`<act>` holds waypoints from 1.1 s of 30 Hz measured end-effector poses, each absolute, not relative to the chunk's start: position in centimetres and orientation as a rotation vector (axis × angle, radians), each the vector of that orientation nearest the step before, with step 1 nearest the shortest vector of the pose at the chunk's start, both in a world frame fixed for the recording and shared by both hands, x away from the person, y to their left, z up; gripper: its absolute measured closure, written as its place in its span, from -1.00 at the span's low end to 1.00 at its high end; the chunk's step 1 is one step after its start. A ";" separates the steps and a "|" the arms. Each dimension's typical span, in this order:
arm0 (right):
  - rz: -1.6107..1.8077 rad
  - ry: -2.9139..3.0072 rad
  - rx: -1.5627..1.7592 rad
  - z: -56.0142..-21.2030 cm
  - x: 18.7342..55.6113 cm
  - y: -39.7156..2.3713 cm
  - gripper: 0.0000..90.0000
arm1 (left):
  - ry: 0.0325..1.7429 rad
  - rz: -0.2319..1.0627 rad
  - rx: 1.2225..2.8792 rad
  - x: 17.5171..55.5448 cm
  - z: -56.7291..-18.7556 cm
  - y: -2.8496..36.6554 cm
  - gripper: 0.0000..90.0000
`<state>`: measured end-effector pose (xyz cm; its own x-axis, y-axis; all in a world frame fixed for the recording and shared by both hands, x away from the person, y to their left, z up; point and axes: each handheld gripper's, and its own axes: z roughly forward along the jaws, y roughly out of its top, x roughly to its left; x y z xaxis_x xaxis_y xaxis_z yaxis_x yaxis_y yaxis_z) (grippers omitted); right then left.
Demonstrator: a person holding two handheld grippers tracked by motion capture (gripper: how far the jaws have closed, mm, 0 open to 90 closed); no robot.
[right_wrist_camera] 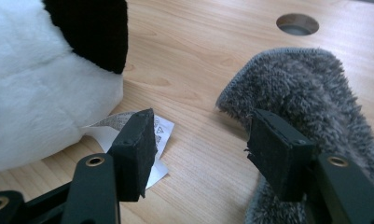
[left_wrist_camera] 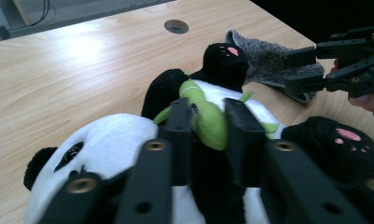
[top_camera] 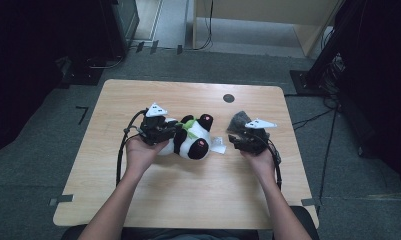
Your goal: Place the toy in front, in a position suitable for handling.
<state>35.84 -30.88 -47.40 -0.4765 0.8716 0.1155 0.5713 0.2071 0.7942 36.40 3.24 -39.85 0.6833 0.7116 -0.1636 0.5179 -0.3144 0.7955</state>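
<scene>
On the wooden counter [top_camera: 188, 190], the left gripper [left_wrist_camera: 208, 116] is clamped on the green piece at the chest of the panda plush toy [top_camera: 190, 140], which lies on its back at the counter's middle. Beside it, the right gripper [right_wrist_camera: 198, 140] has its jaws apart with nothing between them. One jaw hovers over the plush's white care label [right_wrist_camera: 159, 135], whose printed symbols are too small to read; the other sits at the grey fuzzy cloth [right_wrist_camera: 301, 93]. Farther off is a round cable hole [top_camera: 228, 98].
</scene>
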 end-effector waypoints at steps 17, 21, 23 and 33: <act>1.091 2.024 1.391 -46.8 37.1 -33.2 -0.14 | 0.832 0.355 1.986 35.7 -40.9 7.4 -0.33; 1.079 2.011 1.403 -46.9 37.6 -33.7 -0.14 | 0.879 0.339 1.981 35.7 -41.5 9.0 -0.35; 1.064 2.019 1.416 -46.9 38.0 -33.9 -0.14 | 0.893 0.309 1.961 35.6 -41.7 9.9 -0.38; 1.007 2.078 1.448 -47.6 39.6 -34.4 -0.08 | 0.918 0.267 1.948 34.6 -43.7 12.3 -0.67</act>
